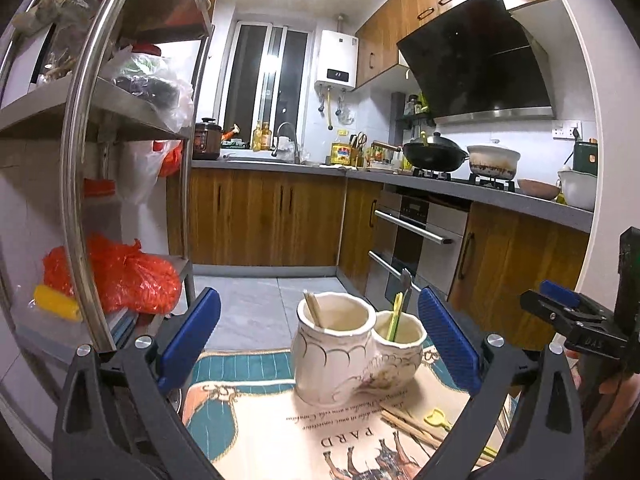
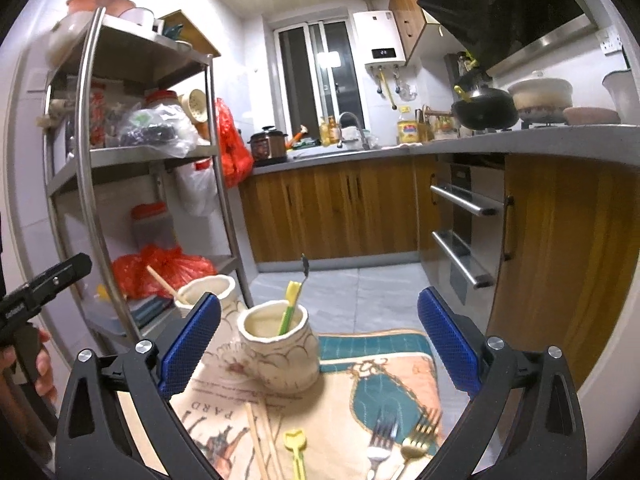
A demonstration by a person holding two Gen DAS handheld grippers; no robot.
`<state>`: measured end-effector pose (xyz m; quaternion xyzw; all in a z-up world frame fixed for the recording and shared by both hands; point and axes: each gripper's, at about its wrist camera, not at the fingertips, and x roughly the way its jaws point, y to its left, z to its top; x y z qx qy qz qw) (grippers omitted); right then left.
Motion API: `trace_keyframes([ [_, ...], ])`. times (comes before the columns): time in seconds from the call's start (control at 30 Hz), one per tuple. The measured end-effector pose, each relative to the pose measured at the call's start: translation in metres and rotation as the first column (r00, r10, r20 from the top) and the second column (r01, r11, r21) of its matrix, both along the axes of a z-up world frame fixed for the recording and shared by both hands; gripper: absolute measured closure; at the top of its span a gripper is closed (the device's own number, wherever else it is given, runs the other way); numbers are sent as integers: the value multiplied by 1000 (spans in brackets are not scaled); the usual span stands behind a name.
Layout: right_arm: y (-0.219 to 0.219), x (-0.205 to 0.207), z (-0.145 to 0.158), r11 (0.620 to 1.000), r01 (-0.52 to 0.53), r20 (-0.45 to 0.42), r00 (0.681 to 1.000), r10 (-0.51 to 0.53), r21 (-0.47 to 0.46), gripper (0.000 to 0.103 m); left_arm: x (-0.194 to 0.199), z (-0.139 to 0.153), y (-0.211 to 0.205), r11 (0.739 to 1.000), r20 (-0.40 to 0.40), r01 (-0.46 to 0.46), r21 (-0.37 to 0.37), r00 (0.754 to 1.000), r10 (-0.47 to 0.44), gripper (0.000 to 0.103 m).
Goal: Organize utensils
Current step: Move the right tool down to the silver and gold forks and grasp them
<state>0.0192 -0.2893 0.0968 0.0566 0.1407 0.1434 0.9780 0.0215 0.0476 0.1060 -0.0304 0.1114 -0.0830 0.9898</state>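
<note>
Two tongs, left (image 1: 318, 344) and right (image 2: 318, 344), both spread wide and empty. Nearest, below the right tongs: two forks (image 2: 394, 442), loose chopsticks (image 2: 260, 440) and a yellow pick (image 2: 295, 454) lying on the bench mat (image 2: 400, 384). Just beyond the tips: twin cream holder (image 2: 276, 354), holding one chopstick, a yellow-green utensil and a metal handle. Risk: a low sweep could tip the holder or roll chopsticks off. The mat's far edge lies close behind the holder; beyond it, open floor (image 2: 360, 292).
</note>
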Motion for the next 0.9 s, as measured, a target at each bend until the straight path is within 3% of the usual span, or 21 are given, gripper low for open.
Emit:
trace_keyframes([
  [0.2,-13,-11,-9,998,47,-24,999,-48,-36,5,-7,-10,-11,1000,-35,-7,-12,999,7,6],
  [0.3,-25,-11,-17,996,74,-77,994,-77,-45,5,-10,-17,-18,1000,-62,-6,-11,998,5,6],
  [0.53,-38,-10,-30,994,83,-140,986,-93,-74,5,-10,-39,-39,999,-138,30,24,990,-26,6],
  [0.77,-52,-6,-51,990,115,-204,970,-130,-87,5,-7,-62,-49,998,-174,48,51,984,-39,6],
  [0.9,-52,-3,-73,991,105,-286,950,-126,-86,5,-6,-80,-56,996,-200,59,68,979,-45,6],
])
